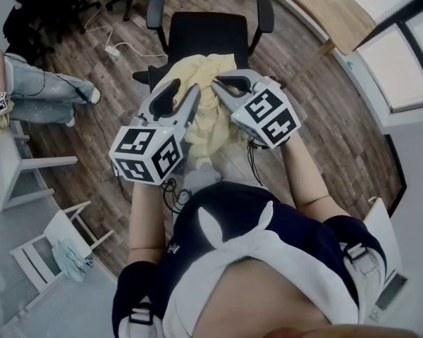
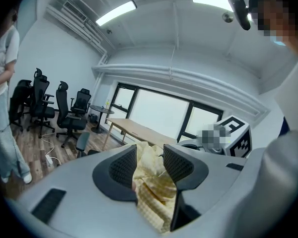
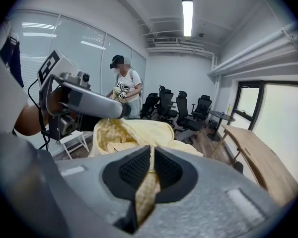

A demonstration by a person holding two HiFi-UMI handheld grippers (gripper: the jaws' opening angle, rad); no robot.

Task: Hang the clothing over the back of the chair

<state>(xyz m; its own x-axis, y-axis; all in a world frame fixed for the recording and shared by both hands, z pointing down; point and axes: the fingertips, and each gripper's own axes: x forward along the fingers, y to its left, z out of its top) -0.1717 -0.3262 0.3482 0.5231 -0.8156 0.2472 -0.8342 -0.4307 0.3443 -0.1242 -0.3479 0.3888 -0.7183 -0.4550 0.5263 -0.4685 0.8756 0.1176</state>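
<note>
The right tongs [image 3: 152, 157] are pressed nearly together, pinching a fold of the yellow clothing [image 3: 134, 130] between the pads. The left tongs [image 2: 150, 155] stand spread wide. The cloth [image 2: 151, 192] hangs loosely between the pads, and neither pad presses on it.

In the head view both forearms reach forward from the body. The left tongs [image 1: 187, 88] and right tongs [image 1: 217, 86] lie side by side, marker cubes toward the person and tips close together over the garment. Both point slightly down, the right more steeply.

The clothing [image 1: 197, 72] is bunched at the near edge of the black chair [image 1: 204, 34], with part trailing down toward the person. I cannot tell whether it rests on the back or the seat.

A white power strip [image 1: 113, 50] and its cable lie on the wooden floor [image 1: 324, 118] left of the chair. A seated person's legs [image 1: 42, 97] are farther left, and white stools [image 1: 56, 241] stand at lower left. A wooden desk [image 1: 324, 5] runs along the upper right.
</note>
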